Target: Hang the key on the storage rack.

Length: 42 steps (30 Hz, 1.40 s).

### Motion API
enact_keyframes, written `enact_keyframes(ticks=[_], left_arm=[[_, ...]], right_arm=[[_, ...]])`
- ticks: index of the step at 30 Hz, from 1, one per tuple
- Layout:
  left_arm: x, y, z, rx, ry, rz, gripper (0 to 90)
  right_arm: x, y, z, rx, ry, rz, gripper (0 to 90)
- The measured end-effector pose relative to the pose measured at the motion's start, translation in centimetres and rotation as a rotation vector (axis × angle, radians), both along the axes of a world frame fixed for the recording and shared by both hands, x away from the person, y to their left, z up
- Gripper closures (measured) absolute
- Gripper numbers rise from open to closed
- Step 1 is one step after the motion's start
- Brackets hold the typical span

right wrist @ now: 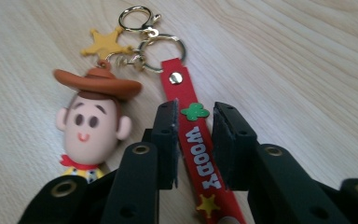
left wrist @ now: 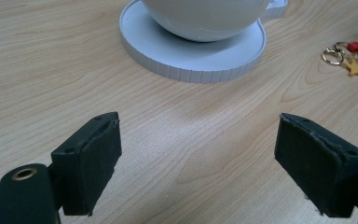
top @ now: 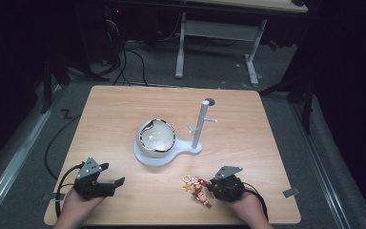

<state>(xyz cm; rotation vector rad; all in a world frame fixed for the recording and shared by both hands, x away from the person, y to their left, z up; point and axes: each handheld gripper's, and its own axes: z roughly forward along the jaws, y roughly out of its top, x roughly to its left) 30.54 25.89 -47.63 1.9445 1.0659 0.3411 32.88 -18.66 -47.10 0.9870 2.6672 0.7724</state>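
Table (top: 124, 109) in high view: left gripper (top: 108, 183) near the front-left corner, jaws spread, nothing between them. Right gripper (top: 208, 187) near the front edge, right of centre, at the keychain (top: 198, 188). White bowl (top: 157, 138) on a stand (top: 198, 129) mid-table. Left gripper view: both pads wide apart over bare wood, bowl base (left wrist: 193, 51) ahead, keychain (left wrist: 349, 58) far right. Right gripper view: jaws closed in around the red strap (right wrist: 198, 154), which lies between the pads; figure head (right wrist: 92, 123) and rings (right wrist: 149, 39) lie flat just beside.
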Motion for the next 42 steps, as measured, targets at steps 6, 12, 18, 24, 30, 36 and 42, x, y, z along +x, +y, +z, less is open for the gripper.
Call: enact_keyframes(ticks=[6,12,18,24,30,36,42], left_arm=[[-0.1,0.1,0.0,-0.001,0.000,0.007,15.4],[-0.1,0.4,-0.2,0.003,0.010,0.019,15.4],[-0.1,0.2,-0.1,0.013,0.009,0.014,15.5],[-0.2,0.1,-0.1,0.009,0.008,0.004,15.6],[-0.1,0.0,-0.1,0.009,0.009,-0.008,15.6],[-0.1,-0.1,-0.1,0.014,0.010,-0.019,15.6],[-0.1,-0.1,-0.1,0.007,0.009,-0.018,15.6]], right_arm=[[0.1,-1.9,0.3,-0.027,0.004,-0.080,73.9],[-0.6,-4.5,0.6,-0.054,0.023,-0.150,73.9],[-0.4,-4.8,1.0,-0.085,0.066,-0.174,65.6],[1.0,-3.1,2.0,-0.236,0.161,-0.103,59.6],[2.5,0.0,2.8,-0.427,0.219,0.064,58.7],[4.1,2.6,2.2,-0.551,0.293,0.166,62.6],[5.3,3.0,1.9,-0.556,0.360,0.204,63.6]])
